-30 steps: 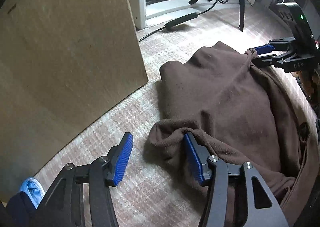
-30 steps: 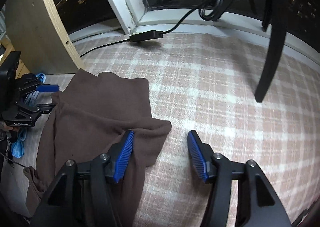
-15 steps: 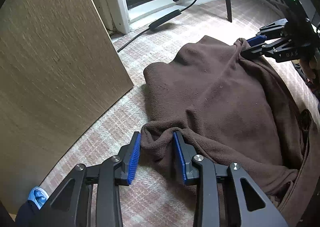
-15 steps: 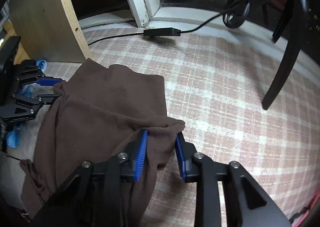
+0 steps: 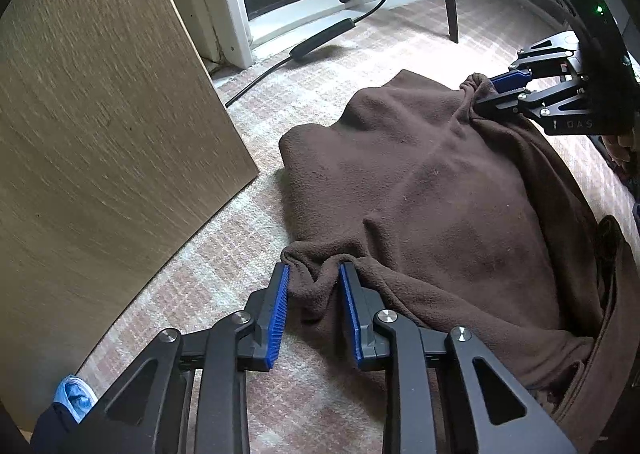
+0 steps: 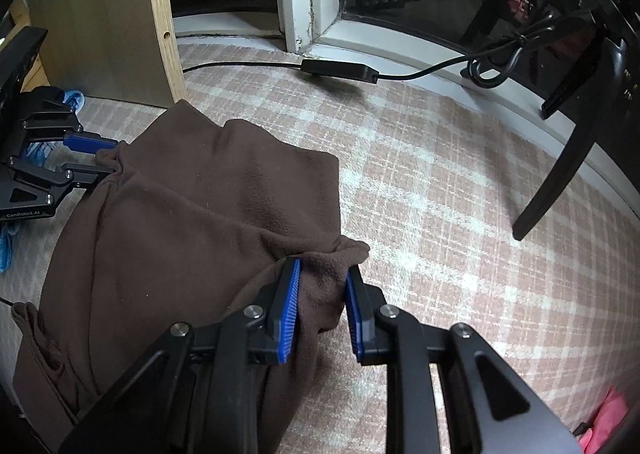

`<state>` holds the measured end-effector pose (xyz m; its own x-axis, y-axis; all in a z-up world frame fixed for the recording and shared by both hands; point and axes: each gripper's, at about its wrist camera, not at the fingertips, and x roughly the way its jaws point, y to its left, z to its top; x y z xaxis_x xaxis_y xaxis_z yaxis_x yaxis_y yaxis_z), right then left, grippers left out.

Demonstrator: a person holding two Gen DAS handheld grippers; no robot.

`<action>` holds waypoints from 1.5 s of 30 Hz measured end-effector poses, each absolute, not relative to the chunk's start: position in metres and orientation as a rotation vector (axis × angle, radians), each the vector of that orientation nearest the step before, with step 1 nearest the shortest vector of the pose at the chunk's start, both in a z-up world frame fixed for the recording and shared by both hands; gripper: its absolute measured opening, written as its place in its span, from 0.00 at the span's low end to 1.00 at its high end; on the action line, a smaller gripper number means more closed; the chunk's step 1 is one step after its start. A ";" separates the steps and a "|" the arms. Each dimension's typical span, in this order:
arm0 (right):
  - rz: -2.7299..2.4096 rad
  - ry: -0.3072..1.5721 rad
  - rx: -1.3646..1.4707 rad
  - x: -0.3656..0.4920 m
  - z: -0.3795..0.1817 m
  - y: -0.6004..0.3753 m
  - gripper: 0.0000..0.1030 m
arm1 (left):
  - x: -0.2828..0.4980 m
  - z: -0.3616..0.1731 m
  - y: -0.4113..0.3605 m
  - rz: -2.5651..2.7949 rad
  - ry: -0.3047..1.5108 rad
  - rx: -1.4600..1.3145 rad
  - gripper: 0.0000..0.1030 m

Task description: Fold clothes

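We see a brown fleece garment lying bunched on a plaid carpet, center to right of the left wrist view, left half of the right wrist view. Left gripper at bottom center of its view, blue fingers clenched on a fold at the garment's near corner; fabric puckers btwn them. Right gripper at bottom center of its own view, fingers likewise pinching another corner; also visible at upper right of the left view w/ cloth gathered in it. Wood panel fills the left side of the left view, standing beside the garment. Black cable w/ inline box runs along the window sill, top of frame. Dark chair leg at right. Something pink at lower right corner, can't tell what.
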<state>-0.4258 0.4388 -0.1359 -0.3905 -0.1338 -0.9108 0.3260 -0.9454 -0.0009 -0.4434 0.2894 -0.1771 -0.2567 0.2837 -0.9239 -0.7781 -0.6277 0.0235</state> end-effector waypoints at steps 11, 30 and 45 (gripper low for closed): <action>-2.418 0.233 1.539 -0.423 -0.135 0.439 0.19 | -0.431 -0.172 0.298 2.051 0.672 -1.292 0.15; -2.421 0.176 1.544 -0.427 -0.129 0.445 0.15 | -0.424 -0.160 0.303 2.048 0.713 -1.244 0.13; -2.460 0.072 1.452 -0.407 -0.091 0.445 0.09 | -0.412 -0.126 0.292 2.064 0.655 -1.204 0.12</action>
